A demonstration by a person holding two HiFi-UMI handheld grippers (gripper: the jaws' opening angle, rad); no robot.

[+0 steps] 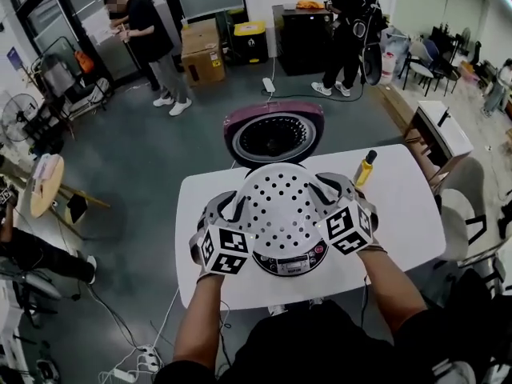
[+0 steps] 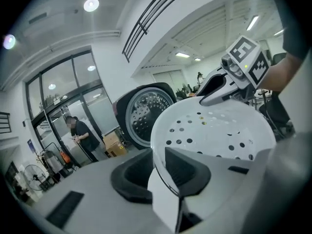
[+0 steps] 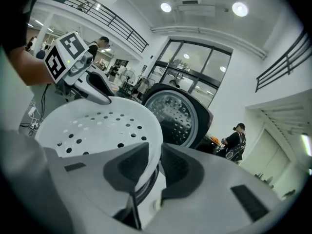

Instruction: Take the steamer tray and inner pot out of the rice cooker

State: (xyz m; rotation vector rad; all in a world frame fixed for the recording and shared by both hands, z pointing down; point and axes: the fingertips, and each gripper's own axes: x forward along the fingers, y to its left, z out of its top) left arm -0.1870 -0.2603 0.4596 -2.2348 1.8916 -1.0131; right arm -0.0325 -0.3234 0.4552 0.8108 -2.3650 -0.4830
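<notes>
Head view: steamer tray (image 1: pixel 280 206) sits level just above the open rice cooker (image 1: pixel 290 264) on the counter (image 1: pixel 404 214), between left gripper (image 1: pixel 230 210) and right gripper (image 1: pixel 332 197), whose jaws pinch opposite rim edges, neither nearer.
</notes>
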